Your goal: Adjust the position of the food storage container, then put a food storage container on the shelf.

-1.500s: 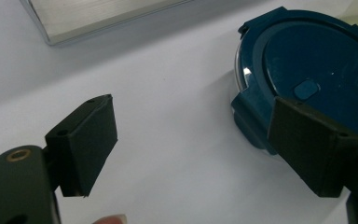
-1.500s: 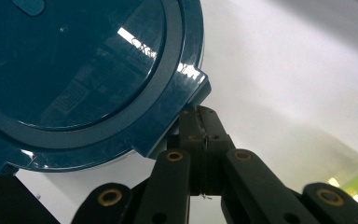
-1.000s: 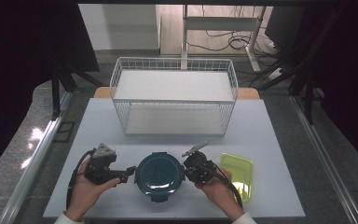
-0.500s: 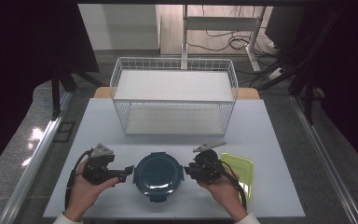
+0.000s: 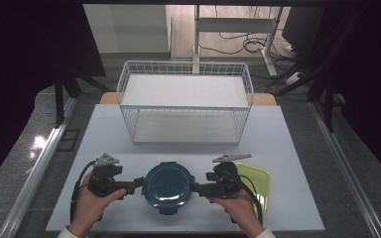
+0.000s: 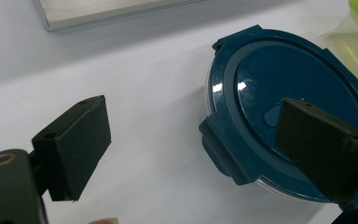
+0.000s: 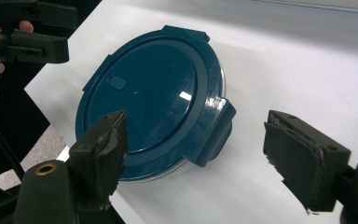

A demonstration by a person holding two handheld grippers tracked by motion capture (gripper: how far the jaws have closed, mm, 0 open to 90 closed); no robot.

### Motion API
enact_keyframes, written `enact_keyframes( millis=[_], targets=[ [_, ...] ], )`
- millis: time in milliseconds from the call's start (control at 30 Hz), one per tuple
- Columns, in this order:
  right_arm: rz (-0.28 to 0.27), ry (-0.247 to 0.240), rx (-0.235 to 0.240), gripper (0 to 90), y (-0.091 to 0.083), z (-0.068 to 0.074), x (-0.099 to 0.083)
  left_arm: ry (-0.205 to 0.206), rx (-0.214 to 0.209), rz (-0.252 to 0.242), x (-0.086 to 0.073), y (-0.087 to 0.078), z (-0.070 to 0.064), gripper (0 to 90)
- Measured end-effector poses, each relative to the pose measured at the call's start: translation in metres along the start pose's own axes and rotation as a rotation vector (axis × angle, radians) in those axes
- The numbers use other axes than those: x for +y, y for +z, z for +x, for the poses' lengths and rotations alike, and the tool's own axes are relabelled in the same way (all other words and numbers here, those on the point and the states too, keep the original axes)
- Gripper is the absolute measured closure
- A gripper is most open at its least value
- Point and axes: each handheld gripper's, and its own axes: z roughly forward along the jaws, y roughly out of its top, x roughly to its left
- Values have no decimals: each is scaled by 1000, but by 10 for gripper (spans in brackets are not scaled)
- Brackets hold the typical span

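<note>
While both grippers flanked it, the round dark-teal plastic container w/ clip-on lid (image 5: pixel 168 187) sat near the front edge of the white table (image 5: pixel 297 139), roughly mid-width. Lid was on, so contents couldn't be told. Behind it, toward the back edge, stood the white wire basket (image 5: pixel 185 101), w/ nothing seen inside. A shallow yellow-green translucent plastic tray (image 5: pixel 256 181) lay toward the front right corner, partly covered by the right hand.

Left gripper (image 5: pixel 135 183) was at the container's left side, jaws spread apart, grasping nothing; right gripper (image 5: pixel 196 188) was at its right side, jaws likewise apart, nothing between the pads. Nothing lay between either gripper and the container.

Left gripper view showed the container (image 6: pixel 284 116) beyond its jaws, one lid clip facing the camera, one jaw over the lid; tray edge at top right. Right gripper view showed a lid clip of the container (image 7: pixel 154 98) lying between its wide-open jaws, plus a small oval tab on the lid and the left gripper (image 7: pixel 51 32) at upper left.
</note>
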Motion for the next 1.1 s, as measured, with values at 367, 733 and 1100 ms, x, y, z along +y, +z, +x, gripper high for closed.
enact_keyframes(
  millis=[367, 733, 1100],
  targets=[
    [-1, 38, 25, 164, 2, 5, 2, -81, -79, 3, 0, 4, 1, 57],
    [66, 131, 42, 89, 37, 10, 1, -208, -221, 56, -6, 29, 8, 39],
    [103, 196, 30, 67, 56, 3, -1, -285, -303, 91, -12, 47, 12, 37]
  ],
)
